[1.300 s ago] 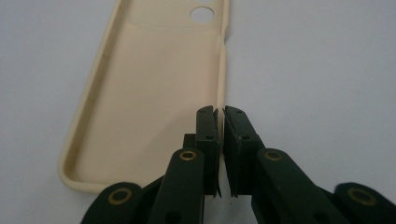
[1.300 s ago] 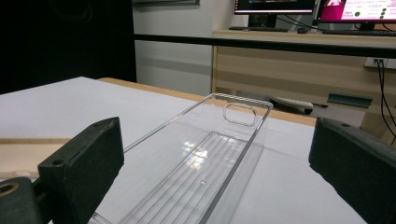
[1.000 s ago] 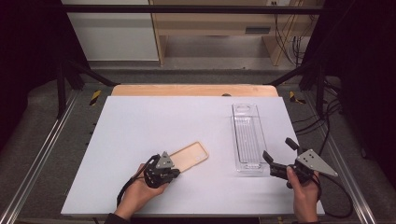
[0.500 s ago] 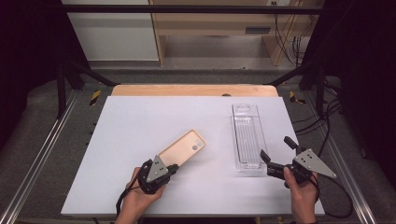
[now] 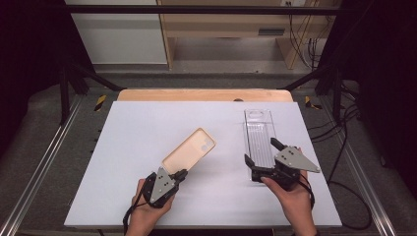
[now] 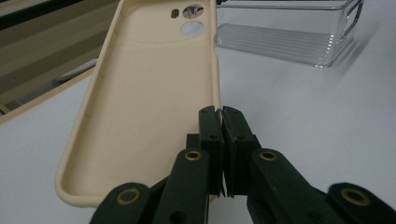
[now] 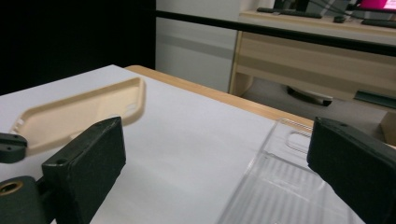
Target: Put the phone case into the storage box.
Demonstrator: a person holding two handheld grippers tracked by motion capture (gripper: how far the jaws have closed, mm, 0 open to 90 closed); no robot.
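Pinching one side wall of the beige phone case (image 5: 189, 151), the left hand-held gripper (image 5: 180, 174) tilts it off the worktop (image 5: 147, 128), seemingly toward the clear tray (image 5: 259, 140), where the right hand-held gripper (image 5: 259, 157) waits spread.

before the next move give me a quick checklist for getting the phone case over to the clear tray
1. Left hand-held gripper shut on the beige phone case: ok, jaws pinch its side wall.
2. Case lifted off the white table: ok, far end tilts up in the right gripper view.
3. Right hand-held gripper open: ok, jaws wide apart at the near end of the clear tray.
4. Tray held steady: not ok, jaws not closed on it.
5. Tray empty: ok.
6. Grip firm enough: cannot tell.
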